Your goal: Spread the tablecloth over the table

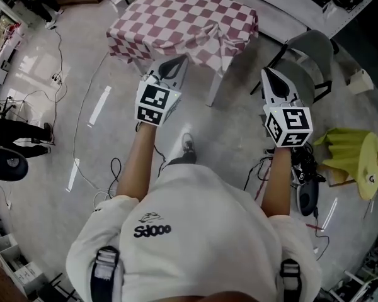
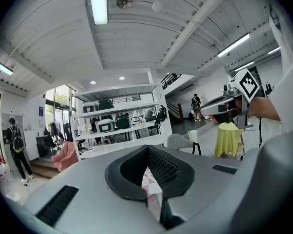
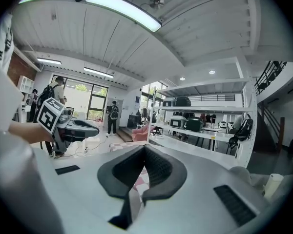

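Observation:
A red-and-white checked tablecloth lies draped over a small table at the top of the head view, bunched and hanging lower at its near right corner. My left gripper is shut and points at the cloth's near hanging edge, with its tip just at that edge. My right gripper is shut too and sits right of the table's corner, apart from the cloth. In the left gripper view the pads meet, and checked cloth shows beyond, below them. The right gripper view shows the same: shut pads and cloth beyond.
A grey chair stands just right of the table. A stool under a yellow cloth is at the right. Cables trail over the floor at the left. White shelves and a long white bench stand beyond the table.

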{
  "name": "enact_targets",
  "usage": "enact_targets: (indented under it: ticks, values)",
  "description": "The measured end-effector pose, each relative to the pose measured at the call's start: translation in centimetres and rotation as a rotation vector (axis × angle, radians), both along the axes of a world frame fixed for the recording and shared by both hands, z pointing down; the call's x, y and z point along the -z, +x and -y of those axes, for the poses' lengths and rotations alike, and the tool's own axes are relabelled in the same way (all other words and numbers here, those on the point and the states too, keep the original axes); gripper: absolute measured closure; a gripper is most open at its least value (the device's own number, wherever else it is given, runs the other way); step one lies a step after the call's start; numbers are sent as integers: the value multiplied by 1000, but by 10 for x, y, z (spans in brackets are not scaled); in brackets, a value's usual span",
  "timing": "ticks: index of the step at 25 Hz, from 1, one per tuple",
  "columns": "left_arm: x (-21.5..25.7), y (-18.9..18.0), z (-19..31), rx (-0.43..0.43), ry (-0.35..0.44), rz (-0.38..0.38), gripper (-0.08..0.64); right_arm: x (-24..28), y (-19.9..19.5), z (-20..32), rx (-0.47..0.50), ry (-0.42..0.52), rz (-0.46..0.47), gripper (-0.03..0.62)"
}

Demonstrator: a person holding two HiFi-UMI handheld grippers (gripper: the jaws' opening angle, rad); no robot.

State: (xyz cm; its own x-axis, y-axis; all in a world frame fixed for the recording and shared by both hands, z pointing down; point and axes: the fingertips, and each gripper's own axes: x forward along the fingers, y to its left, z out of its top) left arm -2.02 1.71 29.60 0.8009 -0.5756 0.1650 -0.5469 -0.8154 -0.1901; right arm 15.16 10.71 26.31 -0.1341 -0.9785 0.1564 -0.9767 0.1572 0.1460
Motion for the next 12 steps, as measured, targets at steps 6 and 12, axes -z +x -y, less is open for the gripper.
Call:
enact_targets:
  ticks: [6,12]
  values:
    - [-1,13,85,-2,-21,-9,537,-1,11,85,-2,-29,-3,571]
    - [-23,21,141,-8,-61,4,537,-23,15,150,6,-83,4,571]
